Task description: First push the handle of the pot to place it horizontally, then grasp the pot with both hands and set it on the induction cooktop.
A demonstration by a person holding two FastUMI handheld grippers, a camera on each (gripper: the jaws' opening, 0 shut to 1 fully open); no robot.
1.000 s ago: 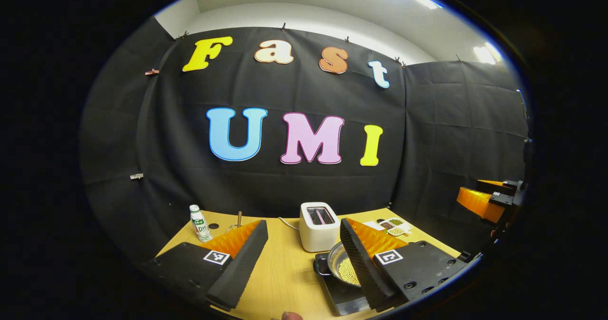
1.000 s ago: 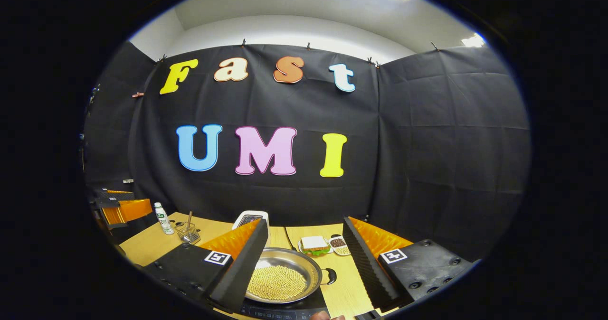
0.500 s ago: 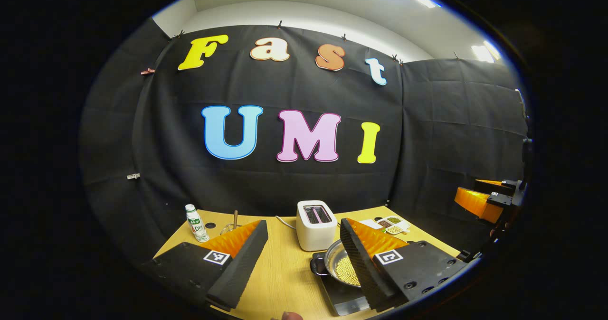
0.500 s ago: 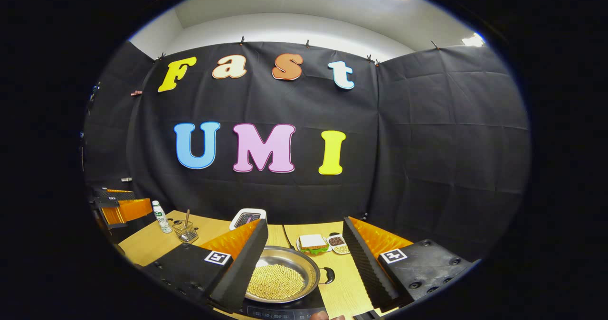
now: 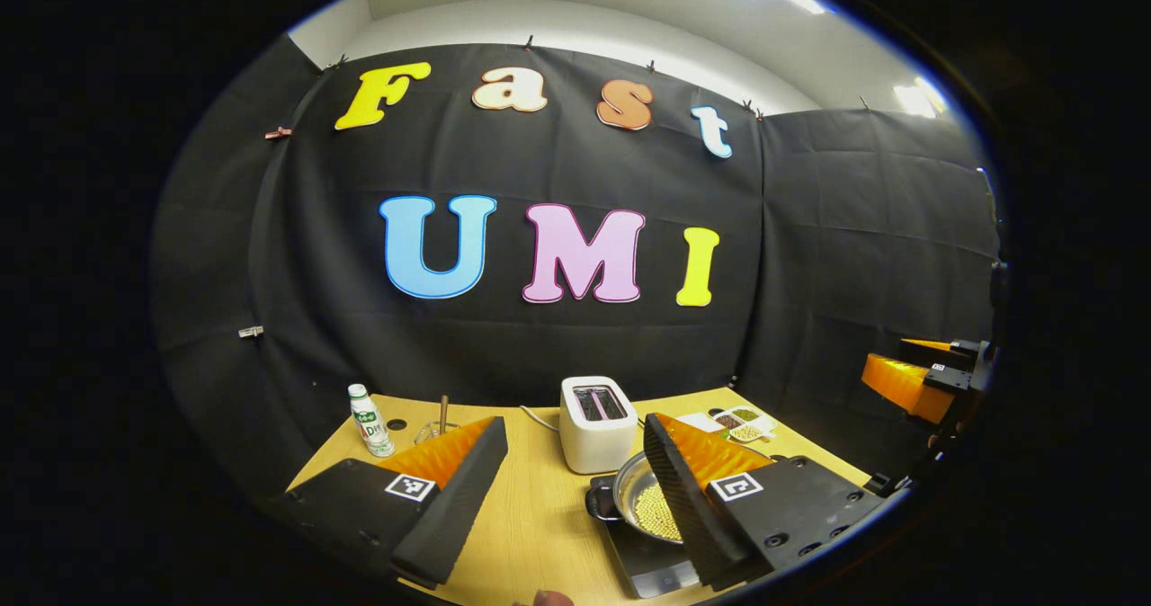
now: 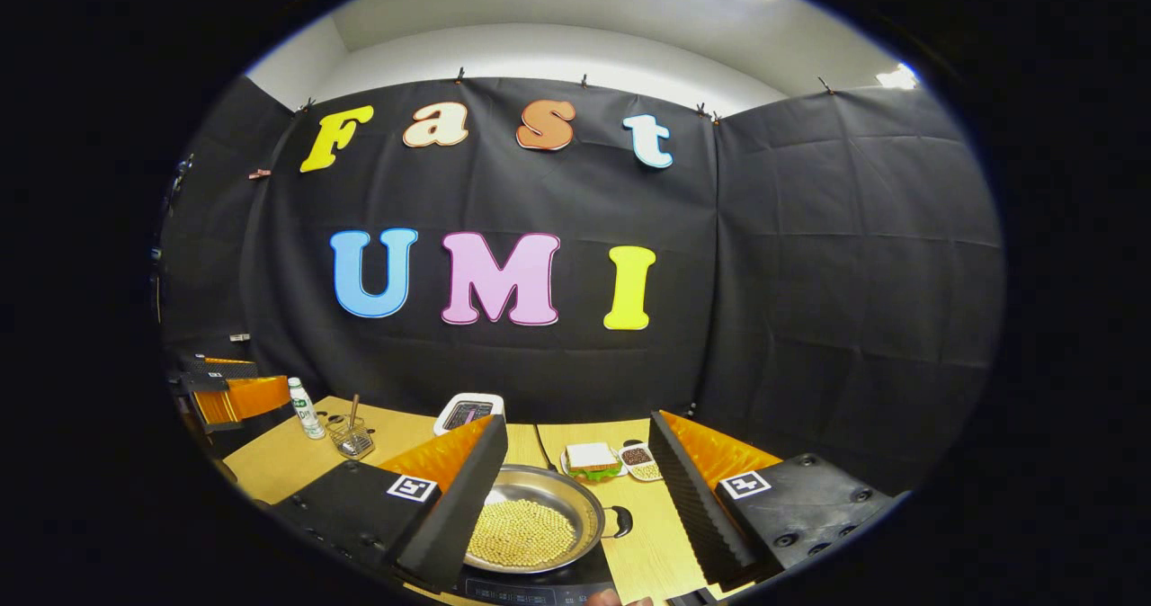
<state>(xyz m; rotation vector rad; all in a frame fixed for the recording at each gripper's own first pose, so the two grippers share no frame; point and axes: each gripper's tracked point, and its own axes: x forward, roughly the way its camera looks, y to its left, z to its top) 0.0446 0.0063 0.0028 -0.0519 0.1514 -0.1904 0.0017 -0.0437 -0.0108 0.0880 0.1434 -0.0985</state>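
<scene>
A steel pot (image 6: 530,525) with yellow beans in it sits on the black induction cooktop (image 6: 539,588). Its small black handle (image 6: 620,522) points right in the right gripper view. My right gripper (image 6: 577,426) hangs open above the pot and holds nothing. In the left gripper view the pot (image 5: 640,503) lies low right on the cooktop (image 5: 643,565), partly behind one finger. The pot's other handle (image 5: 598,501) faces left there. My left gripper (image 5: 572,444) is open and empty, left of the pot. Each gripper also appears far off: the right gripper (image 5: 913,377), the left gripper (image 6: 225,395).
On the wooden table (image 5: 530,516) stand a white toaster (image 5: 596,422), a small bottle (image 5: 369,420) and dishes of grains (image 5: 742,424). The right gripper view adds a wire basket (image 6: 349,440), a sandwich plate (image 6: 591,460) and the toaster (image 6: 468,411).
Both views have drifted slightly, with the table things sliding a little up and left in the image. The pot has stayed on the cooktop and both grippers have stayed open.
</scene>
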